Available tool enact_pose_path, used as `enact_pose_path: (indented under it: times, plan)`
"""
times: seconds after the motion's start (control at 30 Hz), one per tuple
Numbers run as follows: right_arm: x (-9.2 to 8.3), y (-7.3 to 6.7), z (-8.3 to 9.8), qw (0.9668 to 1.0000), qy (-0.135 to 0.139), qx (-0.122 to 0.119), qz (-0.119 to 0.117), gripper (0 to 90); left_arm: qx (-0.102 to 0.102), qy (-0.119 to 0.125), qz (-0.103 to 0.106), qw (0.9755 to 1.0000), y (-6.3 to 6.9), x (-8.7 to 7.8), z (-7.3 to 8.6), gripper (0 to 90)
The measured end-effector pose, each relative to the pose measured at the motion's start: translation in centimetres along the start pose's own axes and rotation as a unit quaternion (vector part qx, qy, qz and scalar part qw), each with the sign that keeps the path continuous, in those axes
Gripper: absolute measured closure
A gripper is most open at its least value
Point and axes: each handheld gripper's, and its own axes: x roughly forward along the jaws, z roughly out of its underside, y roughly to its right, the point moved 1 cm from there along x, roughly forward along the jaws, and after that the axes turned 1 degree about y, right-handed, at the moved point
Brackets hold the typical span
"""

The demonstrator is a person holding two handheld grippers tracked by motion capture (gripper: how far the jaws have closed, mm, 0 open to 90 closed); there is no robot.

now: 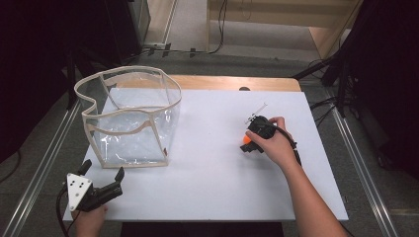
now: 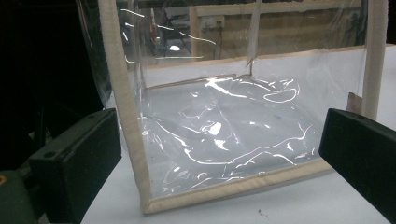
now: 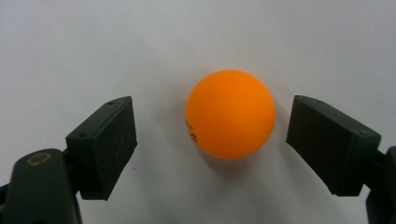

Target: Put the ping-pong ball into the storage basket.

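An orange ball point(image 3: 229, 114) lies on the white table top point(image 1: 212, 163), right of centre point(image 1: 246, 140). My right gripper point(image 3: 212, 140) points down at it with one jaw on either side and a gap to each, so the pads are not pressing on it. In the high view a hand holds that right gripper point(image 1: 249, 142) over the ball. A clear plastic bag with beige trim point(image 1: 131, 116) stands upright and open-topped at the table's left. My left gripper point(image 1: 103, 169) rests at the near left corner, open, facing the bag's near corner point(image 2: 140, 186).
The white board sits on a wooden table point(image 1: 232, 82) with metal rails point(image 1: 39, 163) along both sides. Cables and dark equipment stand beyond the far edge. White surface stretches between the bag and the ball.
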Motion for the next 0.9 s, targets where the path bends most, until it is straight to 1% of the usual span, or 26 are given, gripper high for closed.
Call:
enact_pose_path:
  times: [0.13, 0.2, 0.27, 0.3, 0.33, 0.37, 0.43, 0.5, 0.53, 0.57, 0.63, 0.77, 0.9]
  plan:
    - [0.09, 0.06, -0.06, 1.0000, -0.003, 0.002, 0.001, 15.3, 0.000, 0.001, 0.000, 1.0000, 0.01, 0.01, 0.01, 0.0]
    - [0.18, 0.05, -0.09, 1.0000, -0.003, 0.001, 0.000, 22.5, 0.000, 0.001, 0.001, 1.0000, 0.01, 0.01, 0.01, 0.0]
    - [0.35, -0.03, -0.16, 1.0000, -0.006, 0.003, 0.000, 26.9, 0.000, 0.001, 0.000, 1.0000, 0.00, 0.01, 0.00, 0.0]
    - [0.35, -0.03, -0.16, 1.0000, -0.006, 0.003, 0.000, 26.9, 0.000, 0.001, 0.000, 1.0000, 0.00, 0.01, 0.00, 0.0]
    - [0.43, -0.03, -0.17, 1.0000, -0.003, 0.004, 0.002, 30.0, 0.000, 0.001, 0.001, 1.0000, 0.01, 0.01, 0.01, 0.0]
    - [0.59, -0.06, -0.22, 0.9999, -0.005, 0.006, 0.012, 31.0, 0.000, 0.001, 0.001, 1.0000, 0.01, 0.01, 0.01, 0.0]
    - [0.72, -0.08, -0.25, 0.9998, -0.004, 0.014, 0.014, 34.2, 0.000, 0.001, 0.001, 1.0000, 0.01, 0.01, 0.00, 0.0]
    - [0.75, -0.02, -0.28, 0.9998, -0.004, 0.013, 0.017, 35.5, 0.000, 0.001, 0.001, 1.0000, 0.01, 0.00, 0.00, 0.0]
    - [0.72, 0.05, -0.30, 0.9996, -0.003, 0.015, 0.023, 40.6, 0.000, 0.000, 0.000, 1.0000, 0.01, 0.00, 0.00, 0.0]
    - [0.69, 0.07, -0.29, 0.9995, -0.002, 0.019, 0.026, 43.8, 0.000, 0.001, 0.001, 1.0000, 0.00, 0.01, 0.00, 0.0]
    - [0.57, 0.15, -0.28, 0.9994, -0.005, 0.021, 0.027, 47.3, 0.000, 0.001, 0.001, 1.0000, 0.01, 0.01, 0.01, 0.0]
    - [0.53, 0.19, -0.35, 0.9994, -0.009, 0.019, 0.026, 47.6, 0.000, 0.001, 0.001, 1.0000, 0.01, 0.01, 0.00, 0.0]
    - [0.42, 0.20, -0.47, 0.9995, -0.005, 0.019, 0.023, 47.6, 0.000, 0.000, 0.001, 1.0000, 0.01, 0.01, 0.00, 0.0]
